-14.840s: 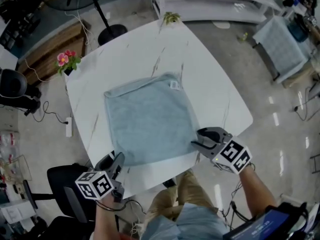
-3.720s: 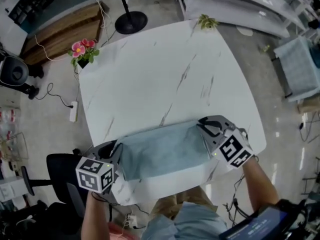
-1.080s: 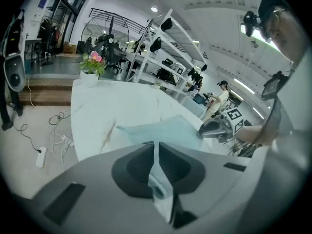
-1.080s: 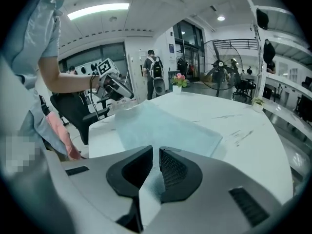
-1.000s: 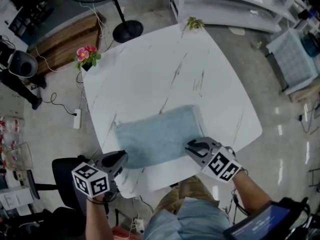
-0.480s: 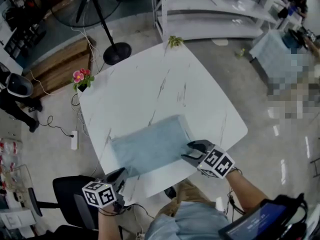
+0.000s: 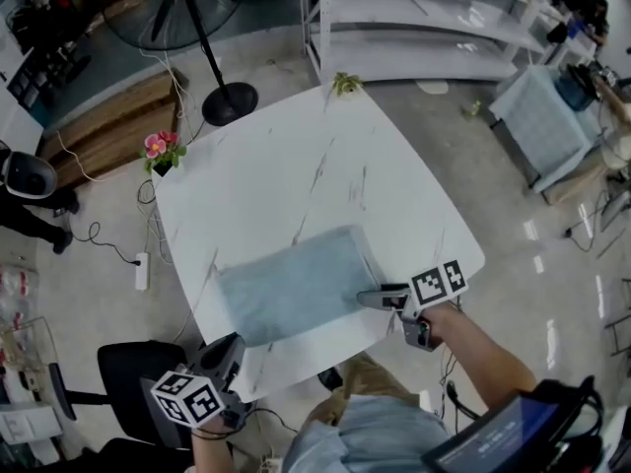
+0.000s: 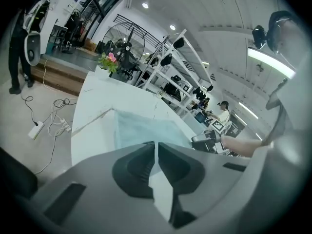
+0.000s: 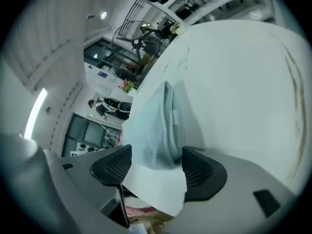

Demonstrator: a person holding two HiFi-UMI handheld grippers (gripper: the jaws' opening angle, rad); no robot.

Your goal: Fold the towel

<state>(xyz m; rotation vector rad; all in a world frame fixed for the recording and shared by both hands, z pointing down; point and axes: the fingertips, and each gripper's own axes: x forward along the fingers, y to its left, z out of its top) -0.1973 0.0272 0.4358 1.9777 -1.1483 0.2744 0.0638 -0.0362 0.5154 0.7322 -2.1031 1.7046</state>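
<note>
The light blue towel (image 7: 294, 286) lies folded into a long band near the front of the white marble table (image 7: 296, 156). My right gripper (image 7: 369, 299) lies rolled on its side at the towel's right end. Its jaws are opening wide, and in the right gripper view the towel's layered end (image 9: 158, 126) lies between them with no pad pressing on it. My left gripper (image 7: 229, 351) hangs off the towel at the table's front left edge. It is shut and empty, and beyond it the left gripper view shows the towel (image 8: 141, 128).
A fan stand (image 7: 225, 99) and a pot of pink flowers (image 7: 158, 149) stand beyond the table's far left side. A small plant (image 7: 344, 83) sits at the far corner, with white shelving (image 7: 444, 28) behind it. A black chair (image 7: 128, 372) stands at my left.
My right gripper has rolled onto its side and its jaws have spread apart at the towel's right end. My left gripper has drawn back from the towel's left end toward the table edge.
</note>
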